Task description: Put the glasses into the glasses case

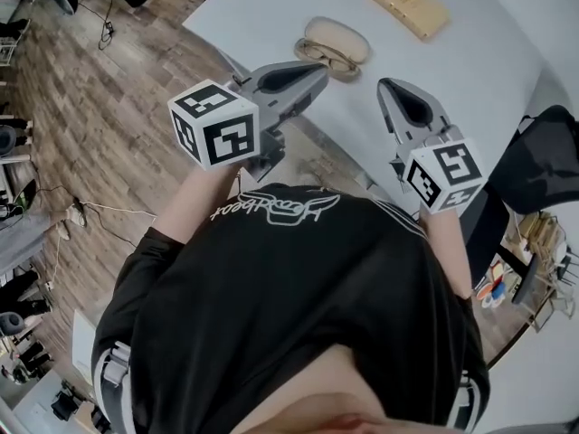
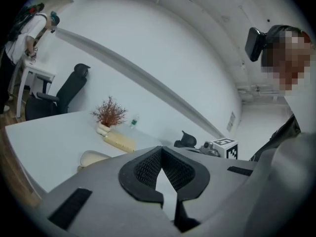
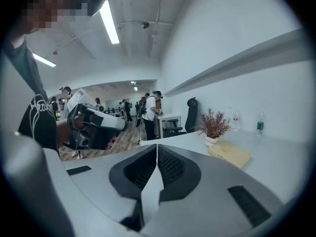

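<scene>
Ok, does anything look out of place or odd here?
Nothing stands out. The glasses lie beside the glasses case on the white table, with nothing spilled or damaged. The left gripper and right gripper are both shut and empty.

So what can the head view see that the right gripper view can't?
Only the head view shows the beige glasses case and the glasses right beside it, near the table's edge. Only the right gripper view shows a bottle and a ceiling light. Both show the white table, the flat tan box and the left gripper.
</scene>
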